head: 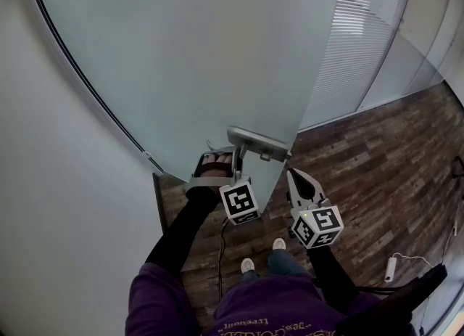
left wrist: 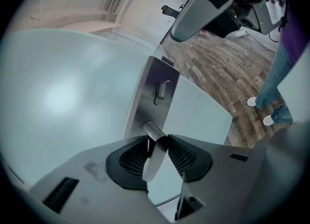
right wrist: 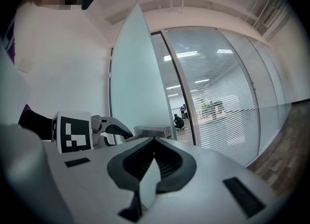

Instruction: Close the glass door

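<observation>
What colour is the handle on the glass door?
Silver-grey metal. The handle shows best in the left gripper view.

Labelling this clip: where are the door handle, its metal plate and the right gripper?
door handle (left wrist: 154,132), left gripper view, its round stem
metal plate (left wrist: 145,106), left gripper view, bare lower face
right gripper (head: 292,175), head view, closed jaw tips
</observation>
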